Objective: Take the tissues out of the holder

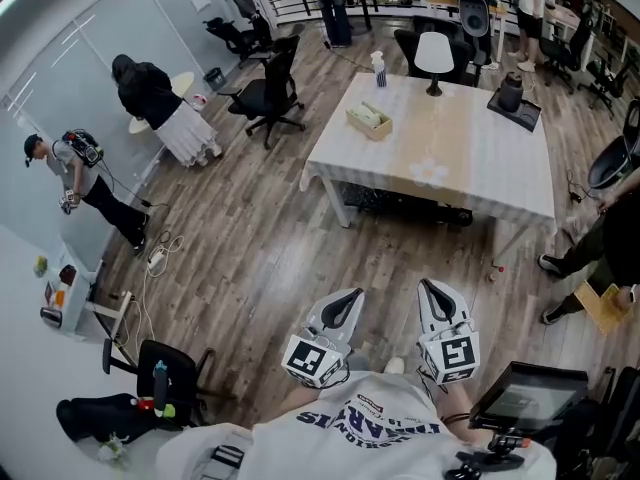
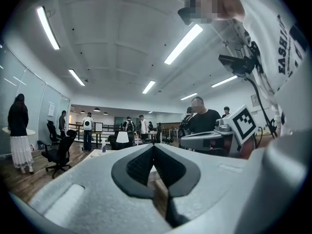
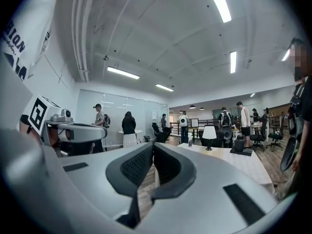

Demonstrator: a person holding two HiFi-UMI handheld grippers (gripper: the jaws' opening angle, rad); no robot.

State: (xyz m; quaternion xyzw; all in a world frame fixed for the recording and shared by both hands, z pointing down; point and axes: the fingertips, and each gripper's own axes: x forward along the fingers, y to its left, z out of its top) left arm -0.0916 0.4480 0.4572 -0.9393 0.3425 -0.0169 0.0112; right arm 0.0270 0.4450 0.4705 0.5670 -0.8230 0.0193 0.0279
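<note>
From the head view, the person's white shirt [image 1: 370, 430] is closest. Just past it, the left tongs [image 1: 349, 296] and right tongs [image 1: 428, 286] are side by side over the wood floor. The tissue holder [image 1: 368, 120] sits on the white counter [image 1: 480, 173], well apart from both.

In the left gripper view, the tongs are pinched closed on nothing.

In the right gripper view, the tongs are closed and empty too. A lamp [image 3: 209, 133] stands on the counter ahead.
</note>
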